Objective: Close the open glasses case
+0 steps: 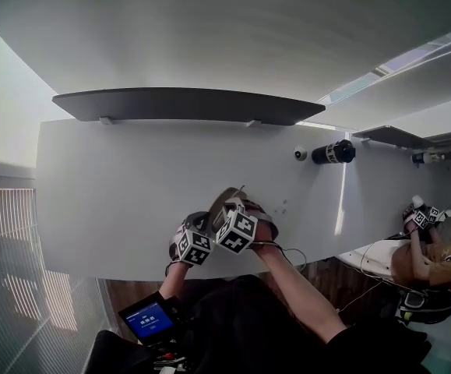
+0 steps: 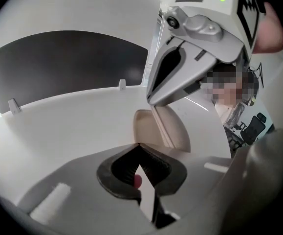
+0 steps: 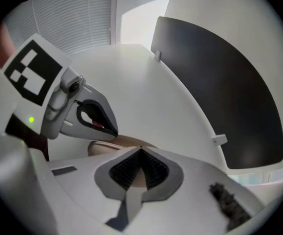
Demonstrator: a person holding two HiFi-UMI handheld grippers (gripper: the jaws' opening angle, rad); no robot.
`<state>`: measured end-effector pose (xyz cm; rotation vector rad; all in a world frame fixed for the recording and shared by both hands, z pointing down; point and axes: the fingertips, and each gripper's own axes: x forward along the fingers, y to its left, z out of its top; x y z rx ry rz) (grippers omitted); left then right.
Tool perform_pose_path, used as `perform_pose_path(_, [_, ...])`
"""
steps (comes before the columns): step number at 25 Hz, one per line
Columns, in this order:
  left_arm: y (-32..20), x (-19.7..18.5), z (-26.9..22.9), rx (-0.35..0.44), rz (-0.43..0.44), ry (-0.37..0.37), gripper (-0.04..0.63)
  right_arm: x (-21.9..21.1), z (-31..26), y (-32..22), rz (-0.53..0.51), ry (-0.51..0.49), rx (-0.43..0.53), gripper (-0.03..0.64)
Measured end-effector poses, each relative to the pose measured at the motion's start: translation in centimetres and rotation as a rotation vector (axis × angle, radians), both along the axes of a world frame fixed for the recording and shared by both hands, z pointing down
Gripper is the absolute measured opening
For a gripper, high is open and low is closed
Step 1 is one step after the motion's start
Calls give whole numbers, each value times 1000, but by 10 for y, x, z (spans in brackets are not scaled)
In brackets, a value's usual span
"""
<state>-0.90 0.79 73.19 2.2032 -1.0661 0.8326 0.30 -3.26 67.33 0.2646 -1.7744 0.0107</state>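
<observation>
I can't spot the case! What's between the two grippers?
The tan glasses case lies between the left gripper and the right gripper; the left gripper view shows it best.

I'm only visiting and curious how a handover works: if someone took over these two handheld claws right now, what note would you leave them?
Left claw: shut, empty, tips right beside the glasses case.
Right claw: shut, tips at the case's raised edge; whether they pinch it, I cannot tell.
Case: middle of the white table, between both claws.
Done: both claws are at the case.
Left to do: case looks partly open; press it shut.
</observation>
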Motion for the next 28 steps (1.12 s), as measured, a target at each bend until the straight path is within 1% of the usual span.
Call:
perform_pose_path(6, [-2,3,1,-12,-19,-45,6,34,-18,19,90,-95,7,-2])
perform_pose_path(10, [-1,-1,2,-14,-25,-66,8,60,-22,37,191,-136,-1,-2])
perform_pose_path(15, [0,-6,2,-29,-50,-73,8,94,-6,57,321,-134,-35,-2])
perform_pose_path(17, [3,-8,1,-34,-59,-89,8,107,8,59,365,-134,-37,-2])
perform_pose_path(19, [8,-11,1,-46,-74,-98,8,116,23,54,398,-155,-29,-2])
perform_pose_path(22, [18,-13,2,-71,-87,-104,8,123,40,38,419,-208,-14,-2])
perform_pose_path(24, [25,-12,2,-81,-86,-108,8,122,47,28,390,-223,-26,-2])
perform_pose_path(26, [28,-9,2,-77,-91,-112,8,119,49,19,351,-220,-18,-2])
perform_pose_path(28, [31,-7,-2,-56,-94,-111,6,122,41,10,366,-218,25,-2])
